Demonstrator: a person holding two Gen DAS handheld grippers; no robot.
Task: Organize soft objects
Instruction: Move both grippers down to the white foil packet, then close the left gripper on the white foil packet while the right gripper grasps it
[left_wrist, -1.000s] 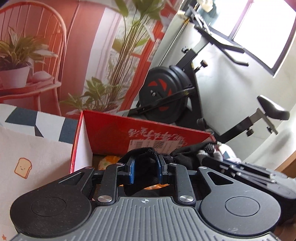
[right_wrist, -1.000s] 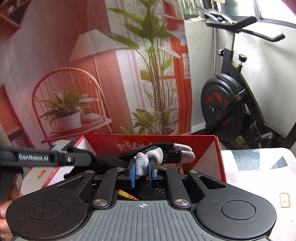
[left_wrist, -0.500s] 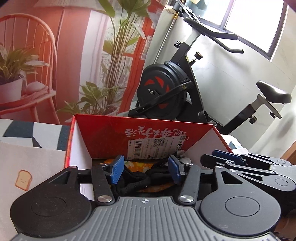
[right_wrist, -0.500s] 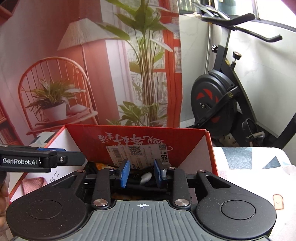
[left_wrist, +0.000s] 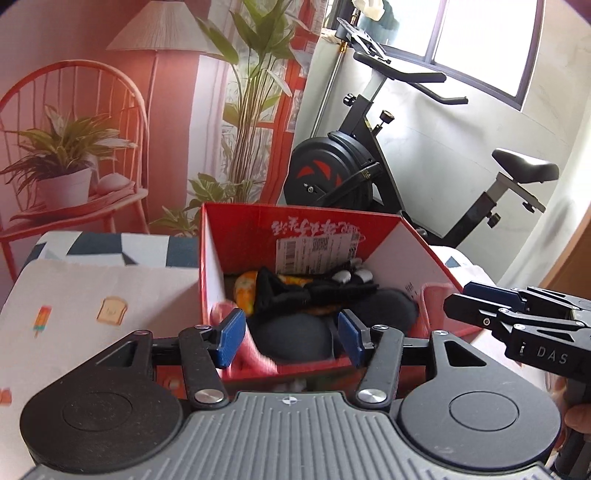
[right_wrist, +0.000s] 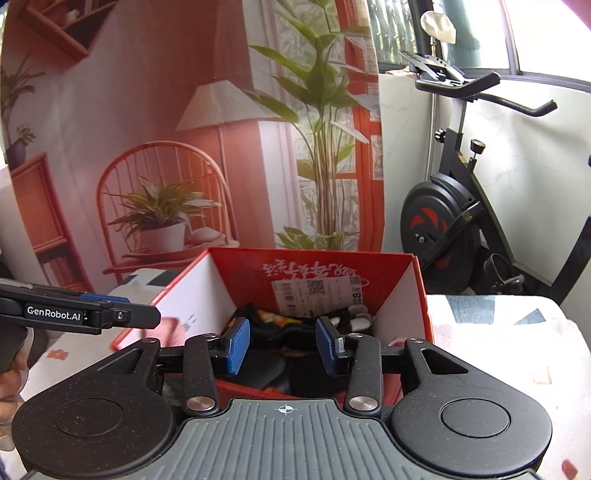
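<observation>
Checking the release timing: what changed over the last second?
Both tongs let go of the black glove with grey fingertips: a second ago each was clamped on it over the red cardboard box; now it lies inside. The left tongs and right tongs have just been opening, nothing between them, and pulled back. Box and other contents unchanged.

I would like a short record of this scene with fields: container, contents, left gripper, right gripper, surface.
container: red box, open on top
contents: black glove, orange item, dark rounded pieces, pink cloth
left gripper: open, holds nothing, jaws have just been opening
right gripper: open, holds nothing, jaws have just been opening
surface: patterned cloth under the box
</observation>
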